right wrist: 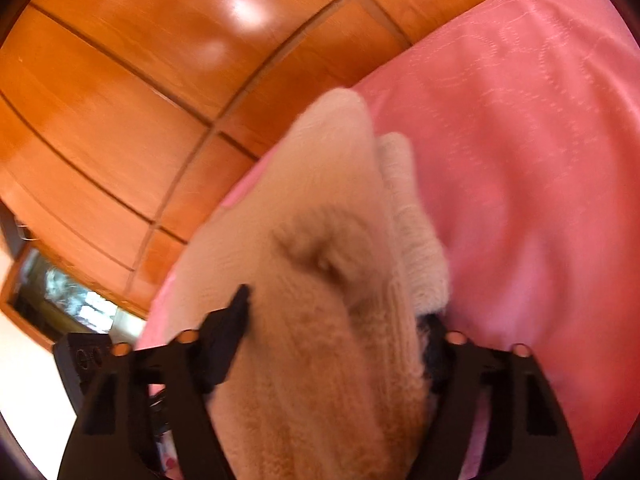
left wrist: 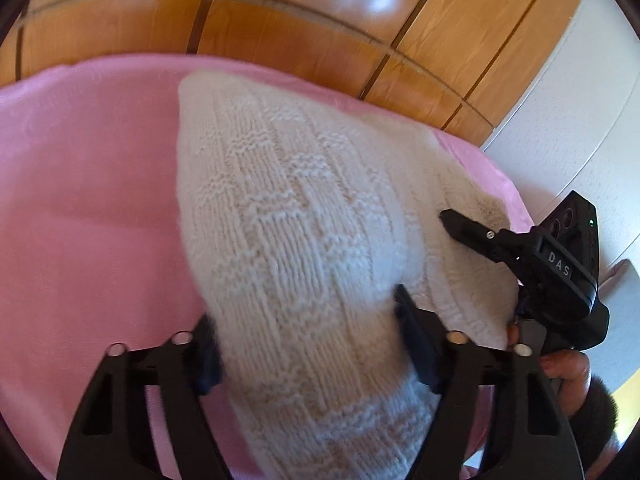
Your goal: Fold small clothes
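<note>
Lying on the pink cloth (left wrist: pixel 88 184), a white knit garment (left wrist: pixel 288 216) fills the middle of both views. Its ribbed, zigzag-patterned body is clear in the left wrist view but blurred and tinted orange in the right wrist view (right wrist: pixel 320 280).

Left gripper (left wrist: pixel 308 340): both fingers flank the near end of the knit, pads pressed into the wool, so it is clamped on the garment. The left pad is half buried in fuzz, and the garment's near end runs off the bottom of the frame.

Right gripper (right wrist: pixel 336 320): the knit sits bunched between its fingers. The left fingertip shows against the wool; the right one is mostly hidden under a fold. Pads look pressed on the garment, gripping it. Seen from the left wrist (left wrist: pixel 480 240), only one finger tip shows, resting on the garment's right edge; the other is hidden behind the knit.

A hand (left wrist: pixel 568 364) with a dark fuzzy cuff holds that gripper's handle, partly cut off by the left gripper's frame.

The garment's overall shape cannot be made out; a second lighter fold (right wrist: pixel 412 232) lies beside the main bulk. A wooden panelled wall (left wrist: pixel 280 12) stands behind the cloth, with a white wall (left wrist: pixel 568 112) to the right.
</note>
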Motion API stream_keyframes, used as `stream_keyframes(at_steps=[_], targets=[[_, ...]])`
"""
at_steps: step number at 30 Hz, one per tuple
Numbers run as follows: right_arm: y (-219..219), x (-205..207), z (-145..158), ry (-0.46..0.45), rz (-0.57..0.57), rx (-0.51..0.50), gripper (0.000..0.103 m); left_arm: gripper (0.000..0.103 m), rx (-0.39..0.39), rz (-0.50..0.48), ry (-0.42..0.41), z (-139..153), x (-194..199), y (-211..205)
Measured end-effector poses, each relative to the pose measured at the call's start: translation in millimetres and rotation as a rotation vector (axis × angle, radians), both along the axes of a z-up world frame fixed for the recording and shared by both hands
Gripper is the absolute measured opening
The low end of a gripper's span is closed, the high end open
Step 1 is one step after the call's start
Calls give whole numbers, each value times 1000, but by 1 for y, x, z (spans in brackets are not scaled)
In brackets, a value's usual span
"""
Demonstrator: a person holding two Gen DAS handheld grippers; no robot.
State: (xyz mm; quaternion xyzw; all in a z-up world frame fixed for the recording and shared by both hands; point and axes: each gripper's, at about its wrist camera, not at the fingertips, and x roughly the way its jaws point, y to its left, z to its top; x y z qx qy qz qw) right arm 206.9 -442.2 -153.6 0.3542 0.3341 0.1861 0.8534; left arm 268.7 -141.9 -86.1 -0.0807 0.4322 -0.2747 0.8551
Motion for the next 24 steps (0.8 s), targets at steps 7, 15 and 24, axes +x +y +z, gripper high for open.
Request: stream_keyframes(at_steps=[7, 15, 24], targets=[[23, -17, 19, -94, 49, -57, 58, 49, 85, -9, -149, 19, -23, 2], [47, -54, 42, -176, 75, -125, 55, 44, 109, -13, -276, 41, -58, 10], [82, -87, 63, -260, 139, -149, 55, 43, 104, 45, -380, 64, -105, 38]])
